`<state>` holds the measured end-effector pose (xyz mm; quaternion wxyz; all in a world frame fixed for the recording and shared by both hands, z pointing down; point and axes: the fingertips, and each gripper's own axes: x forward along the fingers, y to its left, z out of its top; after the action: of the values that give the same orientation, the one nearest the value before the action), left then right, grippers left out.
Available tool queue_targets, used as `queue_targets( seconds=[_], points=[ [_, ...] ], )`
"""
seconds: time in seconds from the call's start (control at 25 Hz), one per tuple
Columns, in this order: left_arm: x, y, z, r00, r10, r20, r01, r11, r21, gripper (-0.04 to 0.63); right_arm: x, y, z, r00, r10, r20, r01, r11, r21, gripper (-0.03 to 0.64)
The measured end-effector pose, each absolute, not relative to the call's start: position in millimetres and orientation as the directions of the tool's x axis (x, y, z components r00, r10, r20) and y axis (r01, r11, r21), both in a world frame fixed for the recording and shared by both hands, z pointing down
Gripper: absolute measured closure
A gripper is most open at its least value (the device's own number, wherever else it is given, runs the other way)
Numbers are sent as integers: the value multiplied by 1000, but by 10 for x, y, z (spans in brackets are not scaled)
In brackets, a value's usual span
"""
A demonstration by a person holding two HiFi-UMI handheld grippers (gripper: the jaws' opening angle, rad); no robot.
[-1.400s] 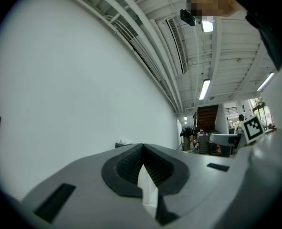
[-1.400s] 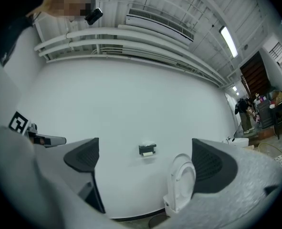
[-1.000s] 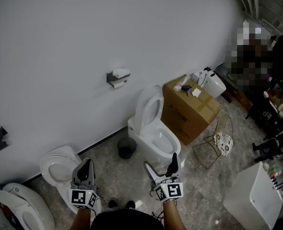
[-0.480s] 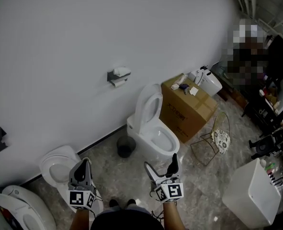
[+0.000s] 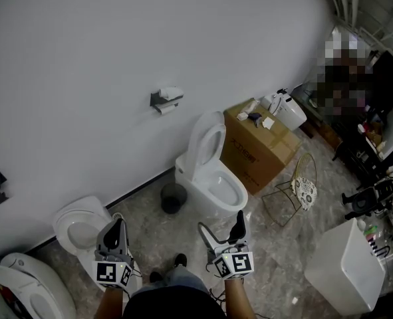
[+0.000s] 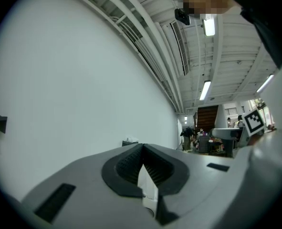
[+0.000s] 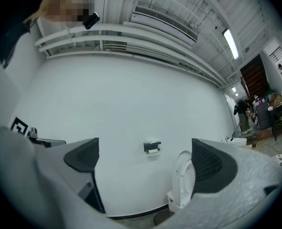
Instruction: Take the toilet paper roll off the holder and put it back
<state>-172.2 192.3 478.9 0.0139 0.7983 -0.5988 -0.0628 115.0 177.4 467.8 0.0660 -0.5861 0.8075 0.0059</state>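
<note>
**Well Back From the Roll**

High on the white wall (image 5: 83, 58): the toilet paper roll (image 5: 164, 109), sitting on its dark holder (image 5: 157, 99), well apart from both grippers. Down low, near the bottom edge of the head view: the left gripper (image 5: 120, 224), jaws pressed shut with nothing in them, and the right gripper (image 5: 221, 222), jaws wide apart and holding nothing. In the right gripper view, roll and holder small and far off, right in the gap between the open jaws.

Between grippers and wall: a white toilet (image 5: 209, 181) with its lid up, below the holder and a bit to the right, and a dark round bin (image 5: 173, 197) by its base. Further left along the wall, another toilet (image 5: 80, 226). On the right, a cardboard box (image 5: 259, 145) just beside the white toilet. Between the two toilets, a strip of stone floor (image 5: 139, 208) running up to the foot of the wall below the holder.
</note>
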Motion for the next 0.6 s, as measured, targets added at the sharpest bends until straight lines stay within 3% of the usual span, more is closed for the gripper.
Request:
queue_targets(
  seconds=[0.6],
  points=[
    [-1849,1668,4811,254,-962,-102,-960,-263,91,592,1033,1424,4655,-318,-935,-154,-936,336,-103,35]
  ],
)
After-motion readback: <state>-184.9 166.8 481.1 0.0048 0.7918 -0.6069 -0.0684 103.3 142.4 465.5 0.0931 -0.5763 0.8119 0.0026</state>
